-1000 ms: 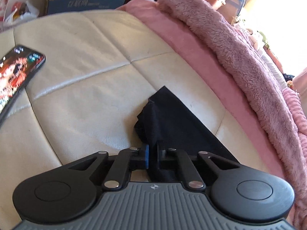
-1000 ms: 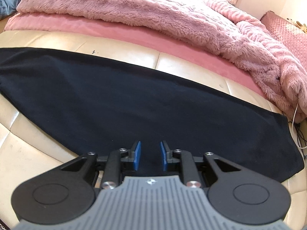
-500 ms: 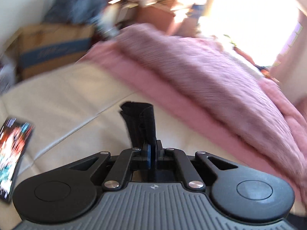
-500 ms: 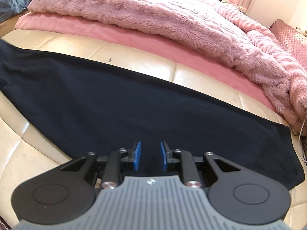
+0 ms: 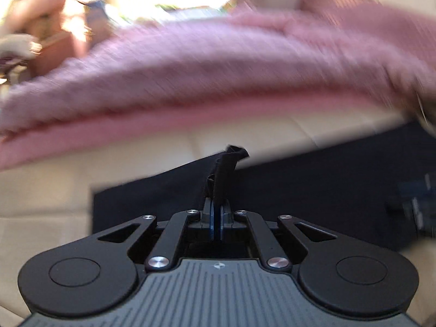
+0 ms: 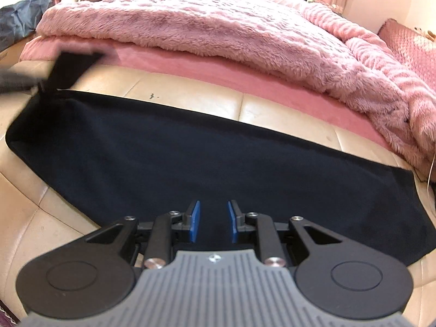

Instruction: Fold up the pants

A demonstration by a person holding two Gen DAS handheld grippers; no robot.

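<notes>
Left hand-held gripper (image 5: 217, 219) has its blue pads pressed together on a bunched end of the black pants (image 6: 218, 163), and that pinched cloth stands up in a crumpled strip ahead of the fingertips, lifted off the surface. Right hand-held gripper (image 6: 212, 222) hovers low over the near edge of the pants with its blue pads (image 6: 194, 220) apart and nothing between them.

Beyond the right hand-held gripper the pants lie spread flat as a long dark band across a cream leather cushion (image 6: 190, 100), running from far left to far right. At the far left of the right wrist view a flap of the same black cloth is raised and blurred. The fabric looks soft and matte, with a straight far edge and a slanting near-left edge.

Past the pants, the cushion shows smooth, shiny panels divided by stitched seams, with a small dark mark near the far edge of the cloth. Farther ahead lies a flat pink sheet (image 6: 245, 76), and on it a thick, fluffy pink blanket (image 6: 218, 27) heaped in folds. The left wrist view is heavily blurred, so the background there cannot be made out.
</notes>
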